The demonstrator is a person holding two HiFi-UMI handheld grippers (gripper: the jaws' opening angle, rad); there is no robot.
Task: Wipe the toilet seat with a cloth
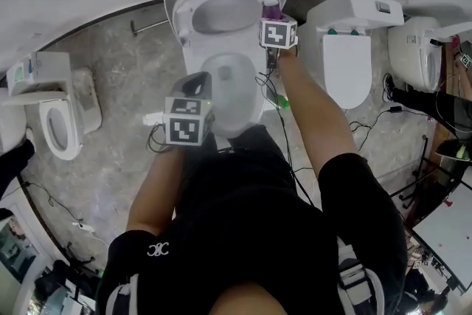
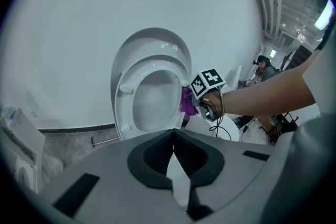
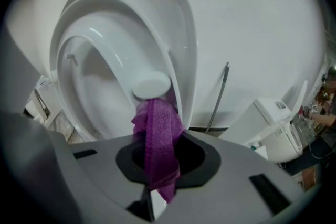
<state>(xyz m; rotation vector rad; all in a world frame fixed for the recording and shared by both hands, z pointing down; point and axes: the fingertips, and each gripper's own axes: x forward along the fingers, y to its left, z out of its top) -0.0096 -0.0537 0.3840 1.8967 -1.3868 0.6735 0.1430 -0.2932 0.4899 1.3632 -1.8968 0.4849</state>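
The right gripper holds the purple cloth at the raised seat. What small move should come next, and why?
Probably slide the right gripper along the seat ring, pressing lightly. Its jaws clamp the purple cloth, which seems to touch only the seat's right edge beside a bumper.

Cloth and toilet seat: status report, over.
Right hand-held gripper shut on purple cloth, at rim of raised toilet seat. Left hand-held gripper shut, empty. Nothing in the way.

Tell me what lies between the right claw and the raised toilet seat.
The purple cloth: clamped in the right claw, it reaches up to a bumper on the raised toilet seat. The right gripper view shows this.
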